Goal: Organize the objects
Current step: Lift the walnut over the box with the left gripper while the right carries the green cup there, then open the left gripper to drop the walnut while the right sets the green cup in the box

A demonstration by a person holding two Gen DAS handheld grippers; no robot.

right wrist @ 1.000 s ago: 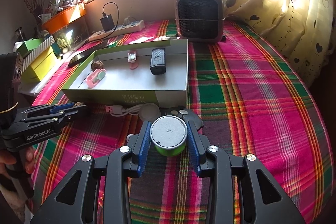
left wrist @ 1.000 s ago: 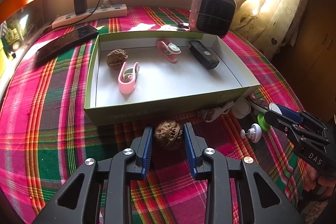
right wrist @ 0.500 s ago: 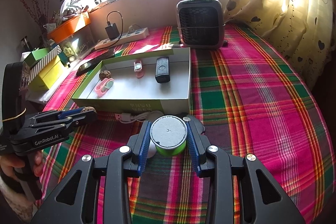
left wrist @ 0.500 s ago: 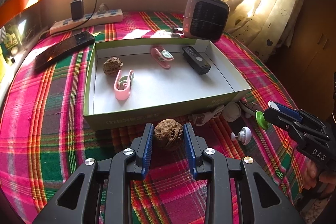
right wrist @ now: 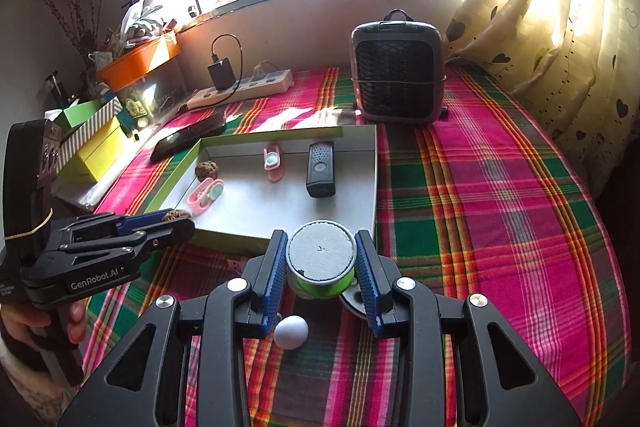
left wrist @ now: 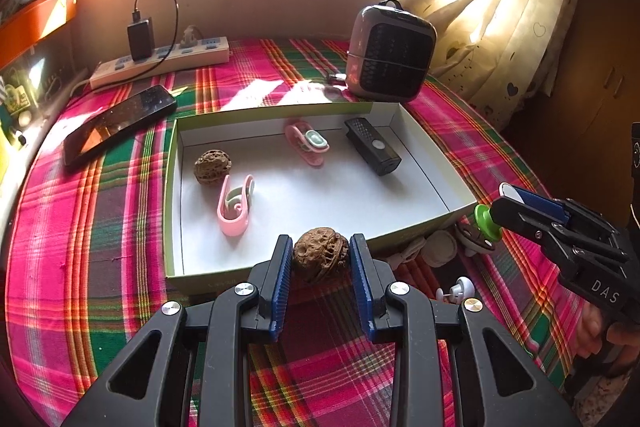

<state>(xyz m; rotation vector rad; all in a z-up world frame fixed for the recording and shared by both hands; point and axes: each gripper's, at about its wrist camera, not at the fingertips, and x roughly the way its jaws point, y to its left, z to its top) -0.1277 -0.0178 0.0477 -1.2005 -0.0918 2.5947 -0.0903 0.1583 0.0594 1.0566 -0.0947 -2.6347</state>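
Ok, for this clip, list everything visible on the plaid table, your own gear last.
shallow green cardboard box: 1, white inside, table centre
wrinkled brown walnuts: 2; one in box, one gripped
pink plastic clips: 2, in box
black rectangular remote: 1, in box
green spool with grey top: 1, gripped
white suction hook: 1, before box
white cable: 1, before box
black phone: 1, left of box
white power strip: 1, back
grey heater: 1, behind box
left gripper: shut on walnut
right gripper: shut on spool
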